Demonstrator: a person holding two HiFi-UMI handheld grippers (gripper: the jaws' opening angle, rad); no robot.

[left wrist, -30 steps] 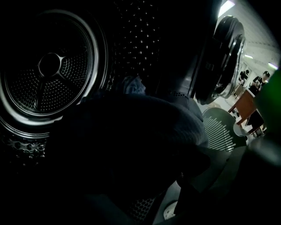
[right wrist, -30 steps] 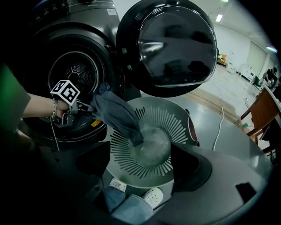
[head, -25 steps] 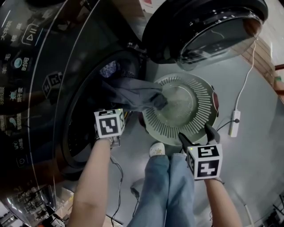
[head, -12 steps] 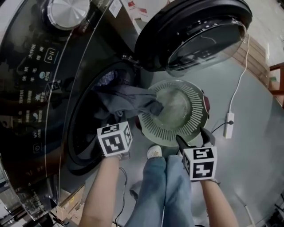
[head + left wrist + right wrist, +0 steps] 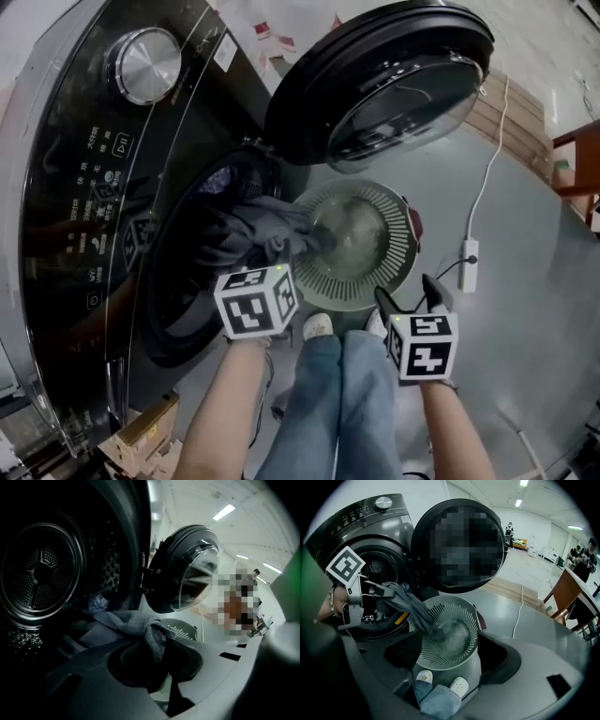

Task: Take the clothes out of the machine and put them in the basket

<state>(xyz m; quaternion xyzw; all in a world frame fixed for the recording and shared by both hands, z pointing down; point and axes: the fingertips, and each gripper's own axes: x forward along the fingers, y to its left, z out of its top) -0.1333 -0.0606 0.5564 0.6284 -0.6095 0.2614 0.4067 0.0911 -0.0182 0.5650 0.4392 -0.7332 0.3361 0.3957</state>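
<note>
A dark grey garment (image 5: 272,225) stretches from the washer's drum opening (image 5: 202,272) over to the pale green slotted basket (image 5: 361,244), and its free end hangs into the basket. My left gripper (image 5: 274,251) is shut on a bunched fold of it (image 5: 152,637), just outside the drum. The right gripper view shows that gripper (image 5: 386,588) holding the cloth (image 5: 410,609) above the basket's rim (image 5: 461,603). My right gripper (image 5: 410,295) hovers at the basket's near side. Its jaws are closing with nothing between them. A bluish cloth (image 5: 96,603) still lies inside the drum.
The washer's round door (image 5: 384,80) stands open above the basket. A white power strip with its cable (image 5: 466,253) lies on the grey floor to the right. A wooden chair (image 5: 577,155) stands at the far right. The person's shoes (image 5: 319,326) are against the basket.
My left gripper has drawn back from the drum toward the person, pulling the grey garment with it. The right gripper has risen slightly. The head view has tilted and shows more of the washer's front.
</note>
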